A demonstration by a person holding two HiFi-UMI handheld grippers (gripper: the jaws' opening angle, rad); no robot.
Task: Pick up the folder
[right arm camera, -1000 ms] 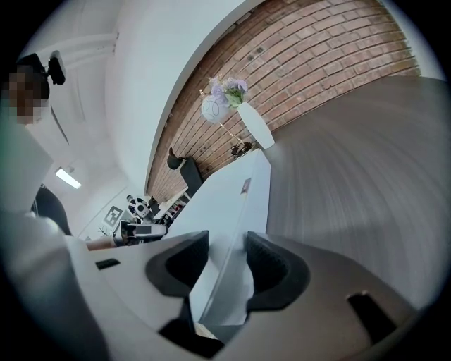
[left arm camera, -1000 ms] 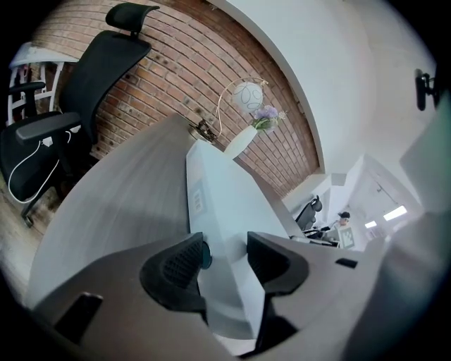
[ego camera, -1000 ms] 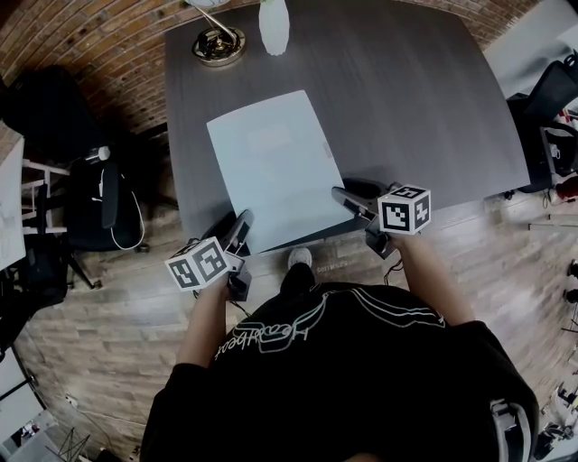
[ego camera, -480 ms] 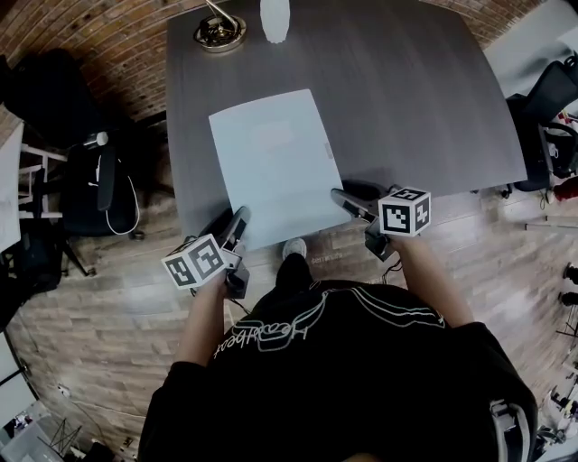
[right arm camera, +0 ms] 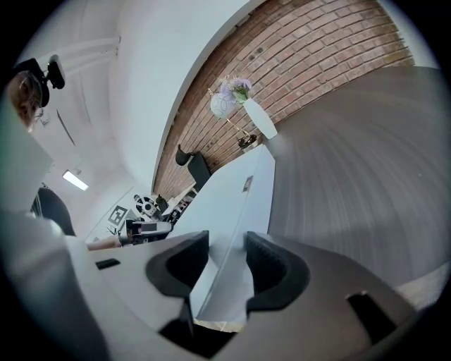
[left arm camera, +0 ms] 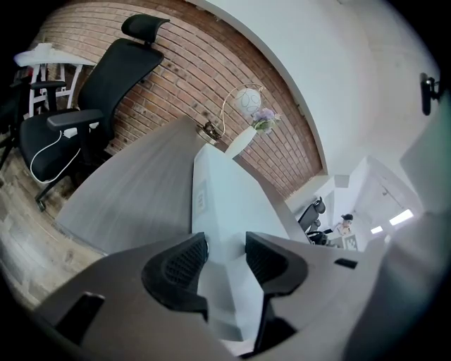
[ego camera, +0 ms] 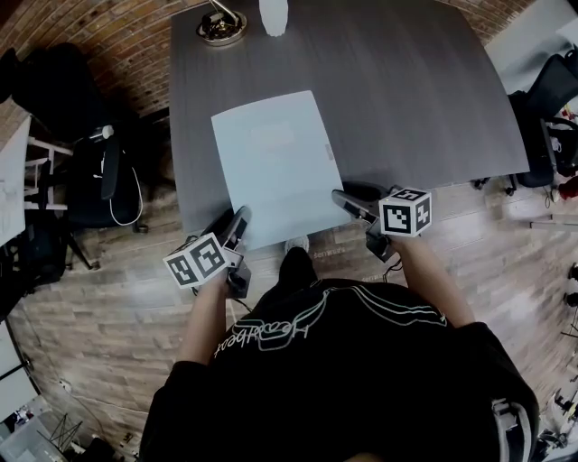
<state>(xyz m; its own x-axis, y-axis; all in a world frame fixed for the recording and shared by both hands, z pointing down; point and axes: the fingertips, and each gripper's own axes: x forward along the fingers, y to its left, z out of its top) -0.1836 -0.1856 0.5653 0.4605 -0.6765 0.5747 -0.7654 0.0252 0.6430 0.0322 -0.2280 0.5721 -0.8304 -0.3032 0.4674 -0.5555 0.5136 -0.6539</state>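
Head view: the folder (ego camera: 271, 167) lies flat on the bench (ego camera: 415, 99), its near edge overhanging. The left gripper (ego camera: 242, 219) and right gripper (ego camera: 341, 198) straddle its two near corners (jaws apart, not clamped on it).

The place reads as an office or meeting room. A large dark grey table (ego camera: 415, 99) stands on a wood-plank floor (ego camera: 99, 334) against an exposed brick wall (left arm camera: 176, 63), with plain white walls (left arm camera: 338, 63) beyond. A black swivel office chair (left arm camera: 116, 74) with a headrest and armrests sits beside the table, and more office chairs (ego camera: 549, 95) stand at the right. A pale folder (ego camera: 275, 167) lies on the tabletop, and at its far end are a white vase of flowers (right arm camera: 259, 118) and a brass-based lamp (ego camera: 221, 25).
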